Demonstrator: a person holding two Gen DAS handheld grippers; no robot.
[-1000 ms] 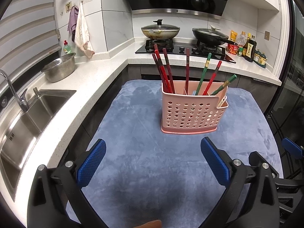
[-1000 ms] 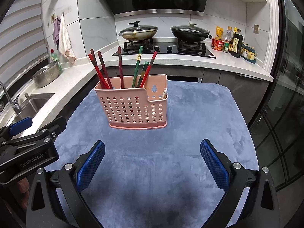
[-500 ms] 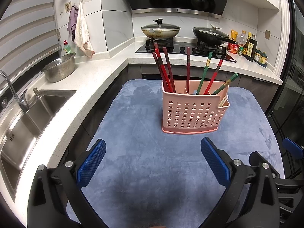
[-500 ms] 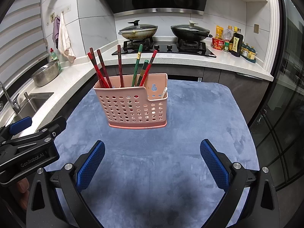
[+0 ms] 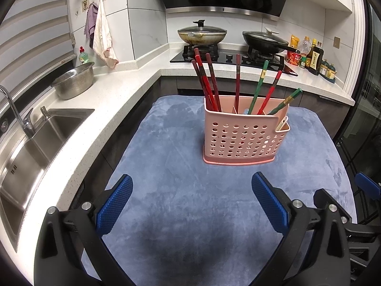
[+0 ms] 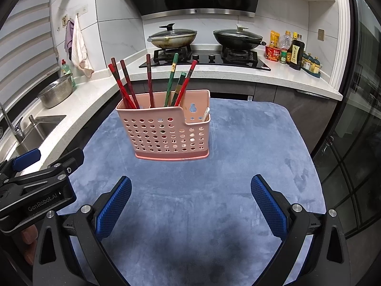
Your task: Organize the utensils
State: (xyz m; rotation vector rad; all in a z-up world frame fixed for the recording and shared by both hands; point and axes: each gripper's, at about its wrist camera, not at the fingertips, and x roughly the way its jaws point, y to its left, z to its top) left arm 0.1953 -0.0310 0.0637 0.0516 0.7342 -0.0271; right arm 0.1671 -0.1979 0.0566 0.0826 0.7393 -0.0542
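Note:
A pink perforated utensil holder (image 5: 245,138) stands upright on the blue mat (image 5: 181,171); it also shows in the right wrist view (image 6: 169,135). Several red and green chopsticks (image 5: 209,81) stand in its back compartments, seen again in the right wrist view (image 6: 171,81). A white utensil (image 5: 282,122) leans in its small right pocket. My left gripper (image 5: 191,205) is open and empty, well short of the holder. My right gripper (image 6: 190,205) is open and empty too, beside the left one.
A white counter holds a steel sink (image 5: 35,147) and steel colander (image 5: 75,82) on the left. A stove with two lidded pans (image 5: 202,34) is behind the holder. Bottles (image 5: 314,58) stand at the back right. The mat's right edge drops off near a glass door (image 6: 357,124).
Both grippers have drifted very slightly; the holder sits a touch further right in the left wrist view. Nothing was grasped or let go.

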